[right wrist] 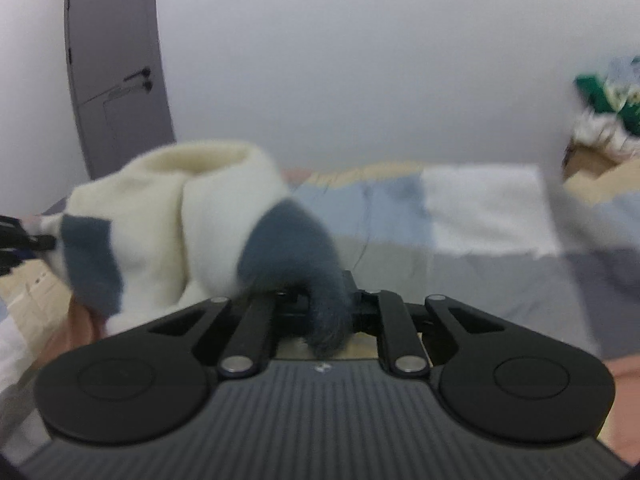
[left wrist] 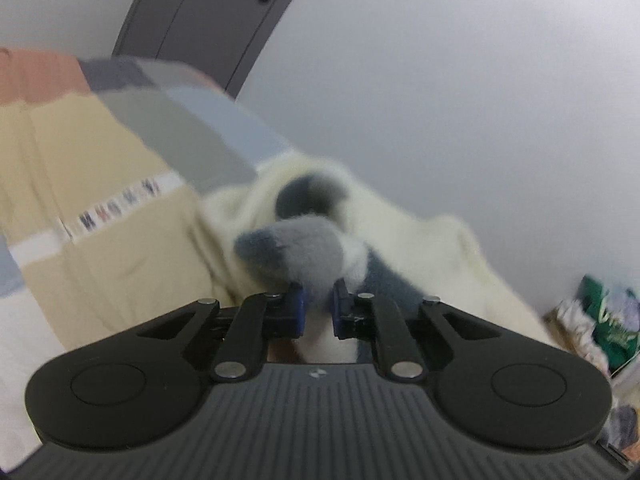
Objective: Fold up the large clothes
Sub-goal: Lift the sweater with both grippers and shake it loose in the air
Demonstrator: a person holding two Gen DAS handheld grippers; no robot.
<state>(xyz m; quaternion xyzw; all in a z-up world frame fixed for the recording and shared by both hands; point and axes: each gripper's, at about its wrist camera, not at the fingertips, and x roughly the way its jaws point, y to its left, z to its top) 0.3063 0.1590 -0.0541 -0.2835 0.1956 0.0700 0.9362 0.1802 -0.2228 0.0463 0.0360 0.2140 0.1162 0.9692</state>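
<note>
A fluffy cream sweater with grey and blue patches (left wrist: 400, 236) hangs bunched in front of me over the patchwork bedspread (left wrist: 100, 248). My left gripper (left wrist: 318, 300) is shut on a grey and white fold of it. In the right wrist view the same sweater (right wrist: 168, 208) hangs to the left, and my right gripper (right wrist: 320, 304) is shut on a dark blue part that covers the fingers. The left gripper's tip (right wrist: 24, 242) shows at the left edge, holding the sweater's far end. Both views are blurred.
The bedspread (right wrist: 460, 216) of beige, grey, blue and white patches lies under both grippers. A grey door (right wrist: 116, 68) stands in the white wall behind. A pile of green and patterned clothes (right wrist: 604, 116) lies on a box at the right.
</note>
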